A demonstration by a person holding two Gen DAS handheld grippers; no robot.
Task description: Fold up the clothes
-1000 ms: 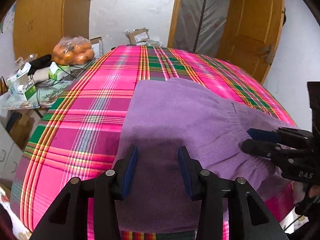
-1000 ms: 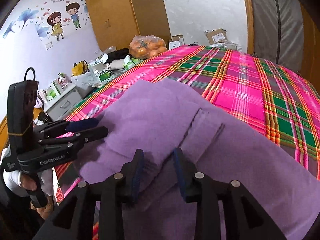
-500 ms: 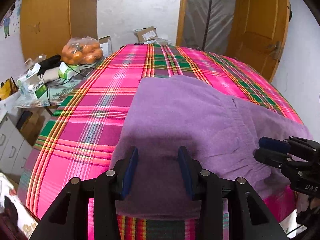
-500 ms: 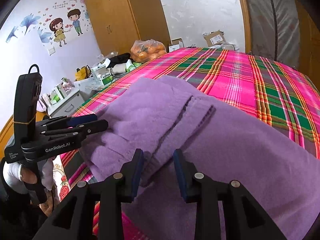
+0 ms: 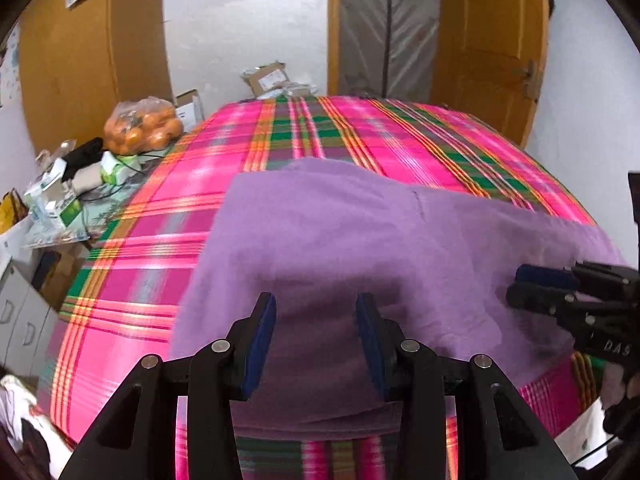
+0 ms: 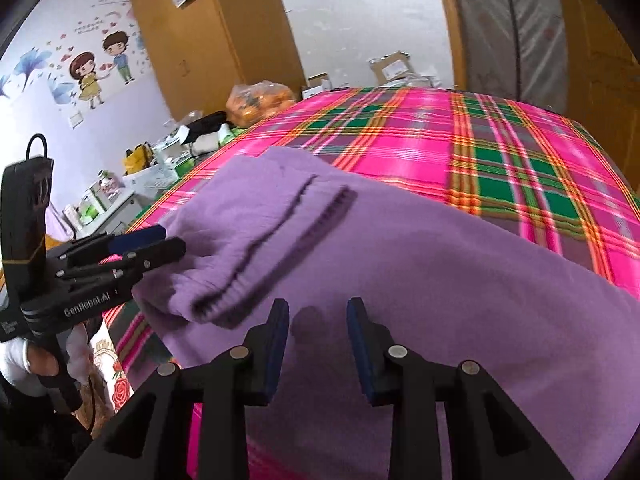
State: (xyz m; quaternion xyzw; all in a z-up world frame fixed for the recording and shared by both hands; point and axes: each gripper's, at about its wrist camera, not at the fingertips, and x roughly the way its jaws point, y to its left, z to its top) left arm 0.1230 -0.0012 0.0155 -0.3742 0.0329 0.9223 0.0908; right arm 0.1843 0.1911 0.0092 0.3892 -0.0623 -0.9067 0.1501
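Both tools, left (image 5: 316, 320) and right (image 6: 318, 330), have backed off the garment (image 5: 360, 248), jaws wide, empty. Garment lies released on the bed (image 5: 160, 216); next fold pending.

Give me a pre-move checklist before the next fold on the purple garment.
1. Left hand-held gripper open: ok, fingers apart, nothing between them.
2. Right hand-held gripper open: ok, fingers apart, nothing between them.
3. Purple garment fully on the plaid bedspread: not ok, its near edge hangs over the bed's front edge.
4. Garment lying flat: not ok, the ribbed hem is doubled over and bunched near the left gripper.
5. Fold area free of other items: ok, the bag of oranges and boxes sit on the side table, off the bed.
6. Which garment part each gripper faces: cannot tell.
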